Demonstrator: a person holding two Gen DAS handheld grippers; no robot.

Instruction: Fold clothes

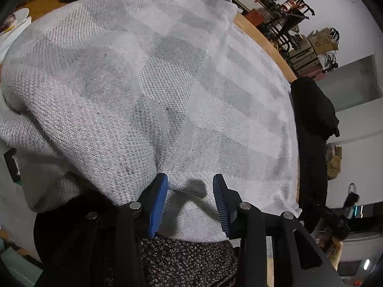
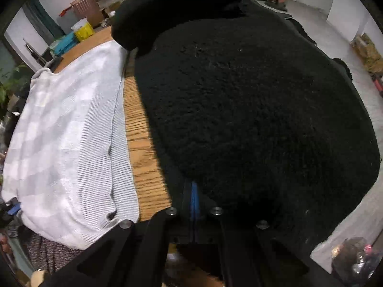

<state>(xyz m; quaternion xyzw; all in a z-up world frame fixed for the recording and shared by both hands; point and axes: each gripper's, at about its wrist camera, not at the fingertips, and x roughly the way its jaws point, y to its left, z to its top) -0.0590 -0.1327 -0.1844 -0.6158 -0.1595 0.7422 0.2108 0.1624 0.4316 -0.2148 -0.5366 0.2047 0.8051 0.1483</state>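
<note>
The left gripper (image 1: 190,186) stood open over the near edge of the white checked sweater (image 1: 148,76) spread on the wooden table (image 2: 143,148), holding nothing. The right gripper (image 2: 194,191) was closed, blue pads together, largely buried under the black fleece garment (image 2: 251,100) beside the sweater; whether it pinched that fabric was unclear.

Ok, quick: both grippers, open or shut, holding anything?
Left gripper: open, over the white sweater, gripping nothing.
Right gripper: shut, under the black garment; grip cannot be told.

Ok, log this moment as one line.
left gripper: open, over white knit sweater | right gripper: shut on black fleece garment | wooden table
</note>
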